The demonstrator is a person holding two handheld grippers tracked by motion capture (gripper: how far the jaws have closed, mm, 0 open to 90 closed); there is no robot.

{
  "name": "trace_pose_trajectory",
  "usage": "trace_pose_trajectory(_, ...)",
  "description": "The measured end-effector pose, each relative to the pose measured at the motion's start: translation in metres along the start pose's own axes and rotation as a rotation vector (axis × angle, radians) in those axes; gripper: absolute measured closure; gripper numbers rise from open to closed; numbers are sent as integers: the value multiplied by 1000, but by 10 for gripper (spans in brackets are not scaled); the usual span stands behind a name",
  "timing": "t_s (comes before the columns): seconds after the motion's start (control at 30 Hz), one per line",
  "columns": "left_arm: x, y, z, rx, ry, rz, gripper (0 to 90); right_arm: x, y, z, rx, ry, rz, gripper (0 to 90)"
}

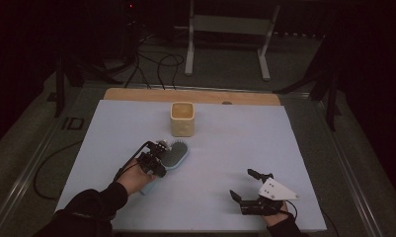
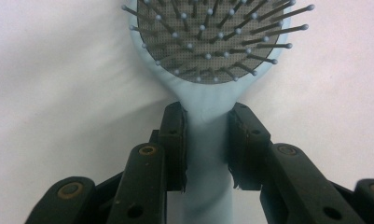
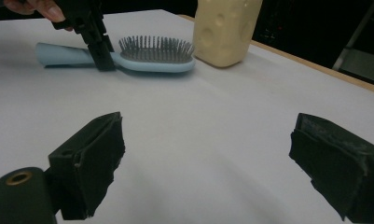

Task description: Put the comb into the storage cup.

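Observation:
A light blue hairbrush (image 1: 176, 152) lies bristles up on the white sheet, left of centre. My left gripper (image 1: 161, 159) reaches down over its handle. In the left gripper view the two black pads (image 2: 173, 140) press against both sides of the handle just below the brush head (image 2: 208, 37), so the gripper (image 2: 207, 112) is shut on the brush. My right gripper (image 1: 241, 183) rests near the front right of the sheet, open, with nothing between its jaws (image 3: 208, 140). From there I see the hairbrush (image 3: 152, 58) and the left gripper (image 3: 98, 51) on its handle farther off.
A cream square cup (image 1: 182, 119) stands upright just behind the brush head, also seen in the right gripper view (image 3: 226, 28). The white sheet (image 1: 245, 143) covers a wooden table whose far edge (image 1: 185, 95) shows behind it. Cables and a stand's legs lie on the floor beyond.

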State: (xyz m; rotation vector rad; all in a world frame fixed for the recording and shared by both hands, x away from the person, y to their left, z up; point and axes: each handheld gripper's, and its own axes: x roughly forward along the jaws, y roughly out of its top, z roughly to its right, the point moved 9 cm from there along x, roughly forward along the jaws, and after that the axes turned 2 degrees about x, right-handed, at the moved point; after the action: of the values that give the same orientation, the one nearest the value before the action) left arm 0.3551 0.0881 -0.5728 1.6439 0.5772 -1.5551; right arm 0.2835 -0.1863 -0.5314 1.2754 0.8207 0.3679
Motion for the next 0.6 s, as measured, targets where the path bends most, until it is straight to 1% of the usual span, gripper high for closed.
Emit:
trace_pose_trajectory(0.03, -2, 0, 1, -6, -1, 25, 697, 0, 0, 0, 2, 0, 0, 93)
trace_pose_trajectory(0.07, -2, 0, 1, -6, -1, 25, 697, 0, 0, 0, 1, -1, 0, 93)
trace_pose_trajectory(0.1, -5, 0, 2, -3, -10, 46, 697, 0, 0, 0, 1, -1, 1, 93)
trace_pose_trajectory(0.13, -5, 0, 2, -3, -10, 46, 697, 0, 0, 0, 1, -1, 1, 93)
trace_pose_trajectory(0.17, -7, 1, 2, -5, -14, 59, 697, 0, 0, 0, 3, 0, 1, 93)
trace_pose_trajectory(0.2, -10, 1, 2, 1, -21, 72, 697, 0, 0, 0, 0, 0, 0, 93)
trace_pose_trajectory(0.23, -13, 1, 2, 7, -14, 84, 697, 0, 0, 0, 2, 0, -1, 93)
trace_pose_trajectory(0.37, -21, 2, 4, 30, -4, 127, 697, 0, 0, 0, 2, 0, 0, 93)
trace_pose_trajectory(0.43, -26, 2, 5, 28, -12, 151, 697, 0, 0, 0, 1, 0, -1, 93)
trace_pose_trajectory(0.5, -31, 3, 6, 41, -6, 179, 697, 0, 0, -1, 3, 2, -2, 93)
trace_pose_trajectory(0.53, -34, 4, 7, 32, -15, 196, 697, 0, 0, -1, 3, 2, -2, 93)
trace_pose_trajectory(0.6, -38, 5, 9, 36, -21, 226, 697, 0, 0, 0, 3, 0, -2, 93)
